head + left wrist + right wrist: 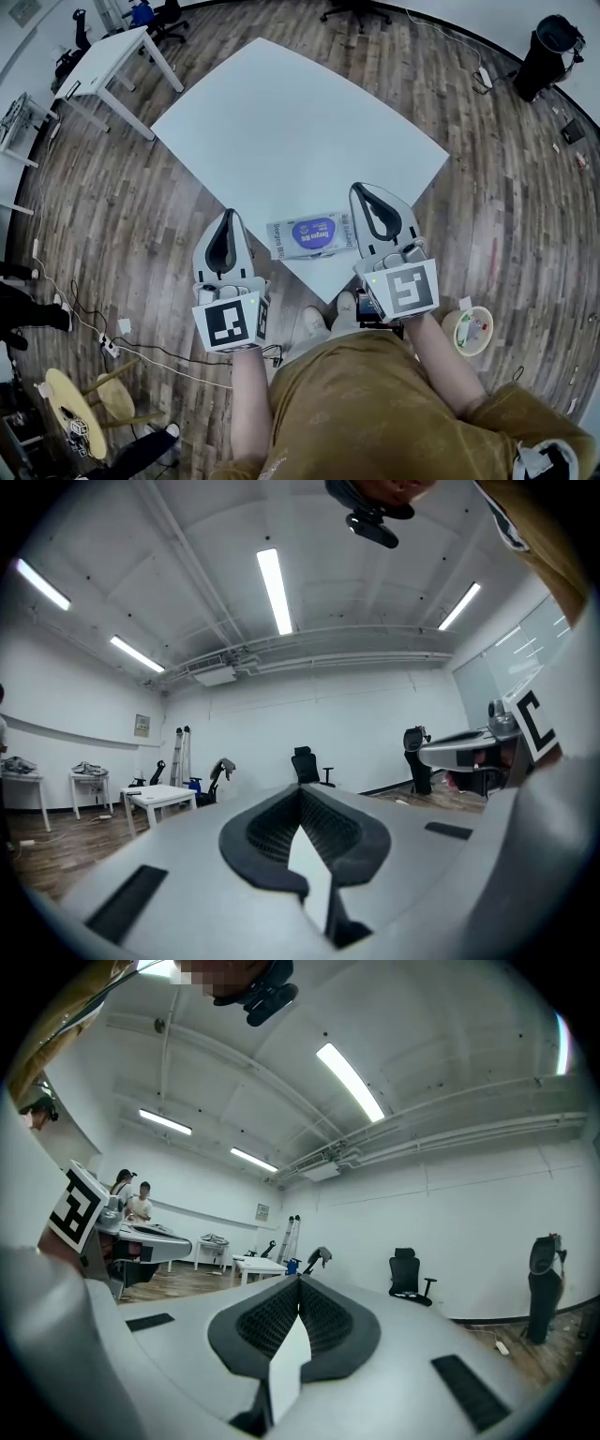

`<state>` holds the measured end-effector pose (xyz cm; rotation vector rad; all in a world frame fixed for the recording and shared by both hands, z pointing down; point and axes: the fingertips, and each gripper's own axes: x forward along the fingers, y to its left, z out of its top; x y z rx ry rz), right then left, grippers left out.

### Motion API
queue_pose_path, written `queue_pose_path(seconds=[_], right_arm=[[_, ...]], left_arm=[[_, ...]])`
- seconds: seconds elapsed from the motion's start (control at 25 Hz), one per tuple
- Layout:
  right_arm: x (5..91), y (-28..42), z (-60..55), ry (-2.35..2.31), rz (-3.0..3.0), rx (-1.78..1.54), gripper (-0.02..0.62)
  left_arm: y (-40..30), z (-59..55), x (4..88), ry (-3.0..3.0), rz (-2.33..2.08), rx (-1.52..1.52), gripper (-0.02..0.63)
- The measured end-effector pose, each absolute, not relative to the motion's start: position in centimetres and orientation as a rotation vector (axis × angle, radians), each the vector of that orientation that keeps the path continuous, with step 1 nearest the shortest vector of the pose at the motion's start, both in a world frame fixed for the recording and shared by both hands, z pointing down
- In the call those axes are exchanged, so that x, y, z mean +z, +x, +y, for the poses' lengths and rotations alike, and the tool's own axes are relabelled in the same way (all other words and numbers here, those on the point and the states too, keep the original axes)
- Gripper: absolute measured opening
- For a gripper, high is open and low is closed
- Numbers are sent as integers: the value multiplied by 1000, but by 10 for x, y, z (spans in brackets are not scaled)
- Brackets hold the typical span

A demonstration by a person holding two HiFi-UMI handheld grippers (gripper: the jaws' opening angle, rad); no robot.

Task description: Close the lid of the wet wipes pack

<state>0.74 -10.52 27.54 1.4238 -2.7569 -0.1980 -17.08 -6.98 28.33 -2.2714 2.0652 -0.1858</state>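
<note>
Now note the wet wipes pack (309, 234) flat on the table (281, 112) by its near corner, blue lid (315, 232) up and seemingly level, though too small to call snapped shut. Note the left gripper (228, 217) and right gripper (364, 192) raised either side of it, jaws together on nothing. Should the lid sit proud, press squarely on it with one closed tip, steadying the pack with the other. Expect no obstacle between; white desk (112, 56), bin (548, 42) and floor cables (141, 361) well apart.
</note>
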Motion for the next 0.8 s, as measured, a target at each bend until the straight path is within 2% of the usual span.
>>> queue_pose_path(seconds=[0.8], right_arm=[[275,12,-111,1422,-2760,-180,6]], left_arm=[[-168,-72,278,-2258,2065,-153,2]])
